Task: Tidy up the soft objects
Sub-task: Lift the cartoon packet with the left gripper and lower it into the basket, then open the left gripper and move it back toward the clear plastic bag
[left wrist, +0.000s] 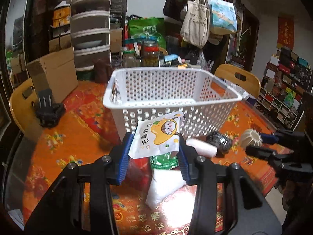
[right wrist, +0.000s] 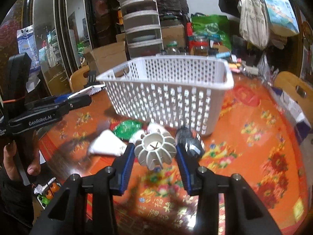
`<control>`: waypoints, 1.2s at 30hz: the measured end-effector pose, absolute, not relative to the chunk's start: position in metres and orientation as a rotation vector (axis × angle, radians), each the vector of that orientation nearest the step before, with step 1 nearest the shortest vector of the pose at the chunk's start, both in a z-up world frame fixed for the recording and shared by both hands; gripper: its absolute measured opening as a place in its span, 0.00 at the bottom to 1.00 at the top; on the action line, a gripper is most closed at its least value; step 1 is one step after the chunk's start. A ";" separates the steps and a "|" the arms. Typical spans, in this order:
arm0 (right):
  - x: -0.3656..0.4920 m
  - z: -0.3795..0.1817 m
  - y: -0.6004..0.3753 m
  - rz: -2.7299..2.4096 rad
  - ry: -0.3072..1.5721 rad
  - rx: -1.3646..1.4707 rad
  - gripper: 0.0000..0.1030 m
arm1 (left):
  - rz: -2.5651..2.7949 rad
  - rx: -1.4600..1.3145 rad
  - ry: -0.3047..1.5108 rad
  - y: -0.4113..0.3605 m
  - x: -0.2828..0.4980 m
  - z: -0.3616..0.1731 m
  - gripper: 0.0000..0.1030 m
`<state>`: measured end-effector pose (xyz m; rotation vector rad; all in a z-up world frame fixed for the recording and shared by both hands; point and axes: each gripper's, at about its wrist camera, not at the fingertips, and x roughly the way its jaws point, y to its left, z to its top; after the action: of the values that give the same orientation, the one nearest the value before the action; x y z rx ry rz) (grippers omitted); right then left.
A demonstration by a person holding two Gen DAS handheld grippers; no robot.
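Note:
A white perforated basket (left wrist: 172,90) stands on the table; it also shows in the right wrist view (right wrist: 166,90). My left gripper (left wrist: 155,146) is shut on a white snack packet with a yellow cartoon (left wrist: 158,135), held above the table just in front of the basket. Below it lie a green packet (left wrist: 164,159) and a white pouch (left wrist: 164,186). My right gripper (right wrist: 155,152) is shut on a cream ribbed ball (right wrist: 154,148), lifted off the table. A white roll (left wrist: 201,146) and a shiny black object (left wrist: 220,140) lie near the basket.
The table has an orange and red flowered cloth (left wrist: 64,137). A black clip stand (left wrist: 47,105) sits at the left. A cardboard box (left wrist: 54,74), jars (left wrist: 150,54) and a drawer tower (left wrist: 90,29) crowd the back. Wooden chairs (left wrist: 237,78) stand around.

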<state>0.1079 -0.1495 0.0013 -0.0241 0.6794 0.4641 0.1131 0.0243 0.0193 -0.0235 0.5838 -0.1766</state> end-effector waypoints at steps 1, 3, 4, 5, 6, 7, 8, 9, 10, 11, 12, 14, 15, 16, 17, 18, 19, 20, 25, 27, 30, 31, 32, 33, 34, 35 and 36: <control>0.108 0.008 -0.150 0.463 0.669 -0.030 0.41 | -0.172 -0.021 0.573 0.026 0.113 0.027 0.40; 0.110 0.028 -0.151 0.459 0.636 -0.051 0.41 | -0.174 -0.020 0.558 0.028 0.112 0.038 0.40; 0.112 0.036 -0.152 0.461 0.625 -0.057 0.41 | -0.175 -0.018 0.551 0.029 0.113 0.045 0.40; 0.114 0.043 -0.152 0.462 0.617 -0.062 0.41 | -0.171 -0.014 0.544 0.030 0.115 0.051 0.40; 0.118 0.051 -0.152 0.461 0.610 -0.070 0.41 | -0.171 -0.014 0.540 0.031 0.118 0.059 0.40; 0.123 0.058 -0.152 0.458 0.605 -0.079 0.41 | -0.176 -0.019 0.539 0.032 0.121 0.064 0.40; 0.129 0.066 -0.152 0.461 0.598 -0.082 0.41 | -0.182 -0.023 0.537 0.033 0.125 0.069 0.40; 0.135 0.071 -0.152 0.467 0.598 -0.079 0.41 | -0.183 -0.026 0.535 0.034 0.131 0.077 0.40; 0.143 0.076 -0.152 0.469 0.599 -0.077 0.41 | -0.182 -0.027 0.532 0.035 0.135 0.082 0.40; 0.150 0.080 -0.152 0.468 0.600 -0.076 0.41 | -0.180 -0.025 0.531 0.034 0.141 0.087 0.40; 0.158 0.083 -0.152 0.466 0.601 -0.078 0.41 | -0.176 -0.018 0.531 0.033 0.149 0.093 0.40; 0.177 0.087 -0.152 0.461 0.612 -0.069 0.41 | -0.171 -0.015 0.542 0.031 0.164 0.099 0.40; 0.186 0.088 -0.152 0.458 0.618 -0.066 0.41 | -0.173 -0.017 0.558 0.030 0.176 0.102 0.40; 0.201 0.088 -0.151 0.451 0.631 -0.059 0.41 | -0.175 -0.018 0.576 0.029 0.189 0.104 0.40; 0.210 0.087 -0.149 0.453 0.645 -0.057 0.41 | -0.171 -0.019 0.590 0.028 0.199 0.104 0.40; 0.222 0.085 -0.147 0.450 0.663 -0.061 0.41 | -0.166 -0.018 0.611 0.027 0.211 0.103 0.40; 0.235 0.082 -0.145 0.440 0.682 -0.067 0.41 | -0.164 -0.019 0.636 0.024 0.227 0.099 0.40; 0.247 0.078 -0.142 0.434 0.703 -0.076 0.41 | -0.159 -0.015 0.663 0.022 0.239 0.096 0.40; 0.303 0.048 -0.137 0.380 0.837 -0.084 0.41 | -0.145 0.007 0.807 0.010 0.292 0.068 0.40; 0.318 0.037 -0.134 0.365 0.883 -0.103 0.41 | -0.125 0.017 0.854 0.007 0.307 0.054 0.40; 0.330 0.024 -0.131 0.350 0.935 -0.127 0.41 | -0.096 0.028 0.898 0.006 0.325 0.038 0.40; 0.334 0.020 -0.131 0.346 0.949 -0.131 0.41 | -0.085 0.033 0.908 0.006 0.329 0.033 0.40; 0.337 0.017 -0.130 0.342 0.959 -0.137 0.41 | -0.078 0.034 0.919 0.007 0.333 0.028 0.40; 0.339 0.014 -0.129 0.333 0.963 -0.151 0.41 | -0.073 0.030 0.930 0.008 0.339 0.023 0.40; 0.339 0.014 -0.128 0.323 0.959 -0.169 0.41 | -0.068 0.031 0.936 0.010 0.341 0.020 0.40; 0.341 0.013 -0.127 0.317 0.964 -0.176 0.41 | -0.061 0.033 0.942 0.011 0.342 0.017 0.42; 0.342 0.013 -0.126 0.316 0.967 -0.176 0.41 | -0.058 0.032 0.944 0.013 0.344 0.014 0.47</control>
<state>0.3417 -0.1261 0.0135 -0.1763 0.9672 0.3155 0.3437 0.0127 0.0143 0.0316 0.9445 -0.0581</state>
